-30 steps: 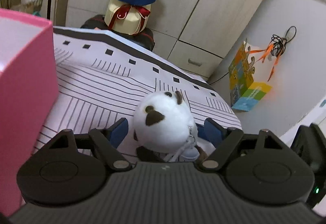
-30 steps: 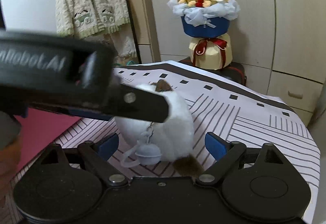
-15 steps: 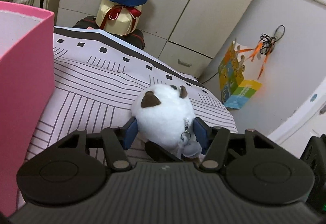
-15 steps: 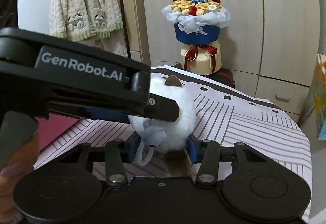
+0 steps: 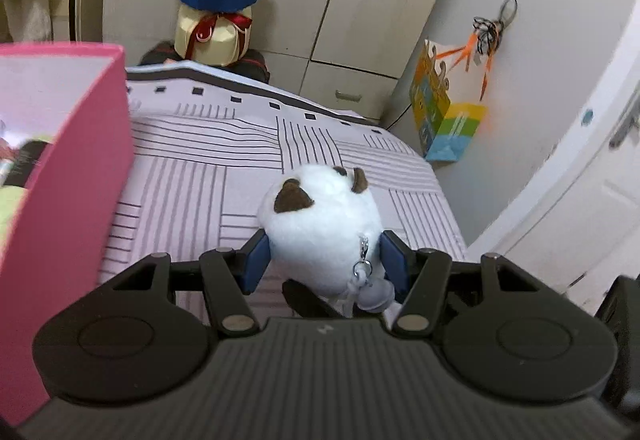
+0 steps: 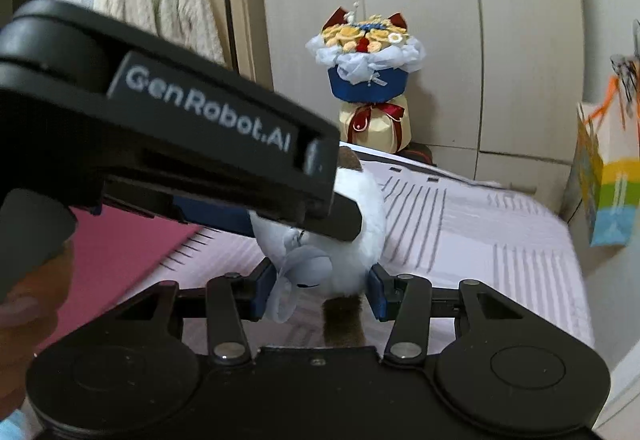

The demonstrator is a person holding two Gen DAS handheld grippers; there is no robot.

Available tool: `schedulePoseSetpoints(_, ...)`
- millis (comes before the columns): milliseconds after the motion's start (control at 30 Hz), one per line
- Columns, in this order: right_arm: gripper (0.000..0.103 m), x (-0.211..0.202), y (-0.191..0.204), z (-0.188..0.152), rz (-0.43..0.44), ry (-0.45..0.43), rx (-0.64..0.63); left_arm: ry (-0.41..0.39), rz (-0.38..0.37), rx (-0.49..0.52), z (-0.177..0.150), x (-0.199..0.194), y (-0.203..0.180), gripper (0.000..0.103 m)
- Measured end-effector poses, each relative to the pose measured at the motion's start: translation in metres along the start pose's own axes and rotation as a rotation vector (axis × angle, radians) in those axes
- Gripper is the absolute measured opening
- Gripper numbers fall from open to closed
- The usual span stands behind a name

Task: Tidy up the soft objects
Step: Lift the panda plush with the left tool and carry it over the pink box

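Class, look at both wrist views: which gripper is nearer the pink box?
Left. The pink box stands right beside the left gripper; the right gripper sits farther off, both clamped on the white plush.

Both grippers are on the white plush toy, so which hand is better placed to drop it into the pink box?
Left, probably. The pink box sits open right beside the left gripper, whose fingers squeeze the plush toy. The right gripper grips it from the side farther from the box.
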State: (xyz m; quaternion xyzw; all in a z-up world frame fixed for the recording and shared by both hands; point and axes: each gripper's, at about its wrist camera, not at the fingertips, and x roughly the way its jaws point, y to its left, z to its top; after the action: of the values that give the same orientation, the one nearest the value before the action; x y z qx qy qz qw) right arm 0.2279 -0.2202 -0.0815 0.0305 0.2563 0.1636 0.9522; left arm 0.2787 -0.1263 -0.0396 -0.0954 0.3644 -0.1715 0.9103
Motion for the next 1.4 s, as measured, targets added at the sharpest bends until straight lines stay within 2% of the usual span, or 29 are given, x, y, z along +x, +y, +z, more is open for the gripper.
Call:
schedulePoseSetpoints(133, 0.052, -0.023, 0.009, -0.011, 0.022, -0.015, 0.105, -0.028, -0.039, 0.071, -0.006, -0.031, -0.010, 0.058)
schedulePoseSetpoints(200, 0.052, -0.034, 0.015, -0.013, 0.035, -0.033, 0.120, -0.036, -0.033, 0.120, -0.009, -0.041, -0.016, 0.058)
schedulePoseSetpoints(333, 0.050, -0.052, 0.028, -0.014, -0.002, -0.057, 0.082, -0.052, -0.028, 0.167, -0.017, -0.058, -0.021, 0.058)
schedulePoseSetpoints(600, 0.049, -0.079, 0.041, -0.014, -0.051, -0.070, 0.043, -0.040, -0.080, 0.193, -0.034, -0.085, -0.017, 0.058)
schedulePoseSetpoints(800, 0.049, -0.094, 0.067, -0.021, -0.032, -0.057, 0.060, -0.031, -0.082, 0.264, -0.055, -0.117, -0.015, 0.058)
schedulePoseSetpoints(967, 0.049, -0.109, 0.090, -0.015, -0.018, -0.059, 0.055, -0.065, -0.098, 0.284, -0.065, -0.153, -0.003, 0.058)
schedulePoseSetpoints(1100, 0.049, -0.114, 0.104, -0.004, 0.001, -0.071, 0.069, -0.100, -0.127, 0.299, -0.062, -0.177, 0.009, 0.058)
schedulePoseSetpoints(1233, 0.049, -0.115, 0.126, 0.012, 0.013, -0.104, -0.004, -0.134, -0.131, 0.343, -0.049, -0.198, 0.022, 0.058)
schedulePoseSetpoints(1400, 0.049, -0.113, 0.151, 0.035, 0.026, -0.156, -0.040, -0.176, -0.130, 0.315, -0.030, -0.221, 0.046, 0.058)
